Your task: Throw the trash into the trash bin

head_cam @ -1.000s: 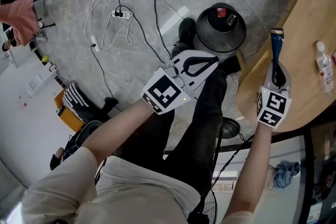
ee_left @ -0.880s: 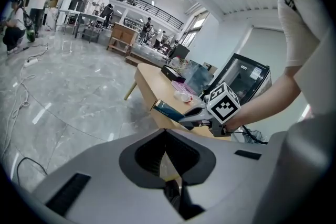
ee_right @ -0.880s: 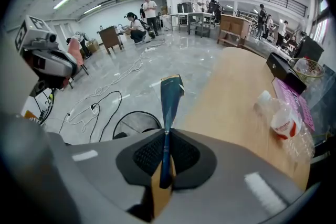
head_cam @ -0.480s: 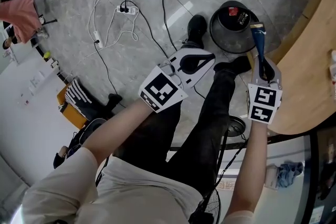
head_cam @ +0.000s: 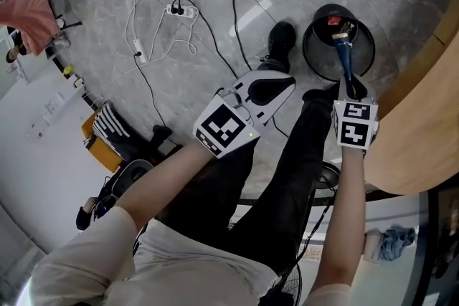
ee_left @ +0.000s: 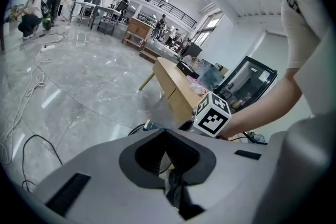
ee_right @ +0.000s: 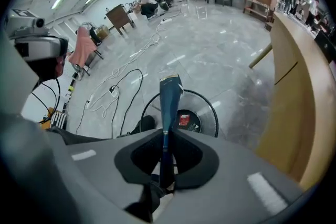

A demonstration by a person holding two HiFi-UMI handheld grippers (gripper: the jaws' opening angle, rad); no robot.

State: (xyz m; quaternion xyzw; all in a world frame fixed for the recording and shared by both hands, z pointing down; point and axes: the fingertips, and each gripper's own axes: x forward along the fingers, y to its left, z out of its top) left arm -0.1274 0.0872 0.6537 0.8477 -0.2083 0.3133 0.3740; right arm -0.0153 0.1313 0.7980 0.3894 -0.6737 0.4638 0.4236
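Note:
A round black trash bin (head_cam: pixel 315 61) stands on the grey floor beside the table, with a red packet (head_cam: pixel 332 20) lying inside. My right gripper (head_cam: pixel 351 88) hangs over its near rim, shut on a long blue wrapper (head_cam: pixel 346 57) whose far end reaches over the opening. Its jaws have just been opening a little, with the wrapper still between them. The right gripper view shows the wrapper (ee_right: pixel 169 102) standing up from the jaws (ee_right: pixel 165 136) above the bin (ee_right: pixel 202 99). My left gripper (head_cam: pixel 287 82) is shut and empty above the person's leg, left of the bin; its jaws (ee_left: pixel 165 131) meet.
The curved wooden table (head_cam: pixel 423 140) borders the bin on the right. A black shoe (head_cam: pixel 281 39) stands just left of the bin. Cables and a power strip (head_cam: pixel 179 9) lie on the floor farther left. A fan base (head_cam: pixel 326 172) sits under the table edge.
My right gripper has carried the blue wrapper off the table edge and down over the bin. The left gripper has drifted a little toward the bin, still shut.

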